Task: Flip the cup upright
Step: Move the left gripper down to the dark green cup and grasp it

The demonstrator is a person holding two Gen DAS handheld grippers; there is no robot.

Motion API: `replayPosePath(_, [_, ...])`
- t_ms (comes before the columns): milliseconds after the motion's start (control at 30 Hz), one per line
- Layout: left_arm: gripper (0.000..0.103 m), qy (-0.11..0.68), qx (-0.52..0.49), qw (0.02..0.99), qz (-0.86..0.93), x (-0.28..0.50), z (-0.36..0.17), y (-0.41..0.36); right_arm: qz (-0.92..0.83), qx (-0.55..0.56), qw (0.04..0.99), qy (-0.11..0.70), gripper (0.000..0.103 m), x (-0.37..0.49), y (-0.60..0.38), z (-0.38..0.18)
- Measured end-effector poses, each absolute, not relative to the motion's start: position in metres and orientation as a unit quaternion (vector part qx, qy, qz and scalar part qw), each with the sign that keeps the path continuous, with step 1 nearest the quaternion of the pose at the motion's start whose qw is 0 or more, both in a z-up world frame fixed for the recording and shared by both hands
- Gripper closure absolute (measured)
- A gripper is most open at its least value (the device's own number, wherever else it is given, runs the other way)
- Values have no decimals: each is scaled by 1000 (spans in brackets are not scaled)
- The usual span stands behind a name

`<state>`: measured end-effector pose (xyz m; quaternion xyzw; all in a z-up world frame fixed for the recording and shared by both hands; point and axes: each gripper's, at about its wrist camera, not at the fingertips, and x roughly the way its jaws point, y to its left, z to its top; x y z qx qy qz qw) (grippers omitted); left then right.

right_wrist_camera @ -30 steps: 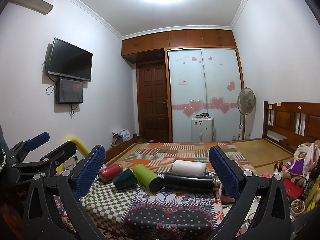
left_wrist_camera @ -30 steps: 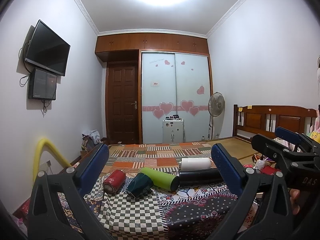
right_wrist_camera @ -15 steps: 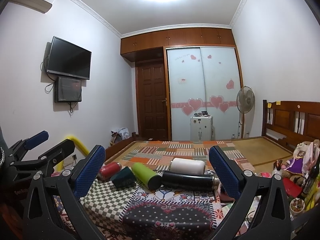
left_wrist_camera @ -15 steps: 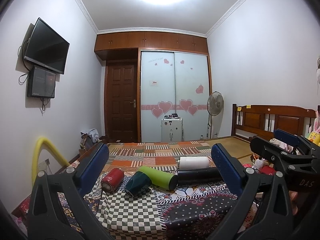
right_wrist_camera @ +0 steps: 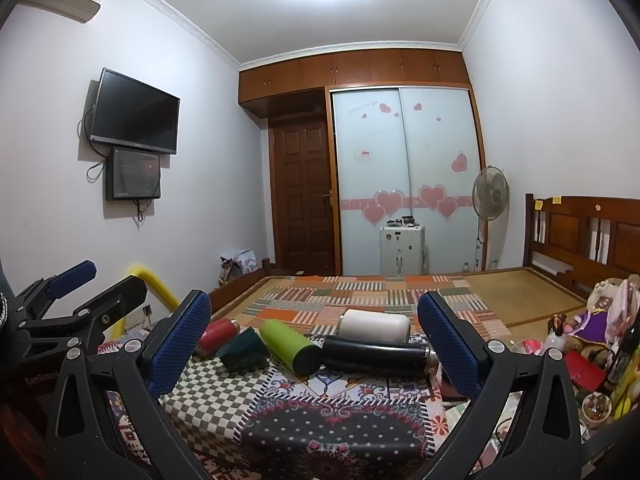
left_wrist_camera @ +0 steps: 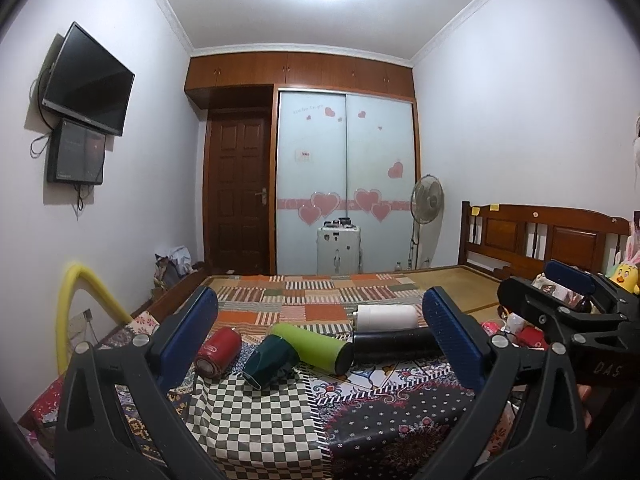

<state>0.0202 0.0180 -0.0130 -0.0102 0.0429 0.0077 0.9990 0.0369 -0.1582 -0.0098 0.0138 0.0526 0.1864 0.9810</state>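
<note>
Several cups lie on their sides in a row on a patterned cloth: a red cup, a dark green cup, a lime green cup, a long black flask and a white cup behind it. They also show in the right wrist view: red, dark green, lime, black, white. My left gripper is open and empty, short of the cups. My right gripper is open and empty, also short of them.
The cloth covers a table edge before a bed with a patchwork cover. A yellow tube stands at the left. Toys and bottles crowd the right side. The other gripper shows at each view's edge.
Both views have risen slightly, so the cups sit a little lower and closer in frame. The cups have not moved. Both grippers stay open.
</note>
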Motion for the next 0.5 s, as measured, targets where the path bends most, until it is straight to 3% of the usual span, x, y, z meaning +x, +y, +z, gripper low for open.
replayPosePath(267, [0,135,-10,991,15,93,-46,47,174,6,980,101,0,81,-156,-35])
replayPosePath(500, [11,254,-10,967,9,180,-92,77,155,-10,976,154,0,127,-158,-62])
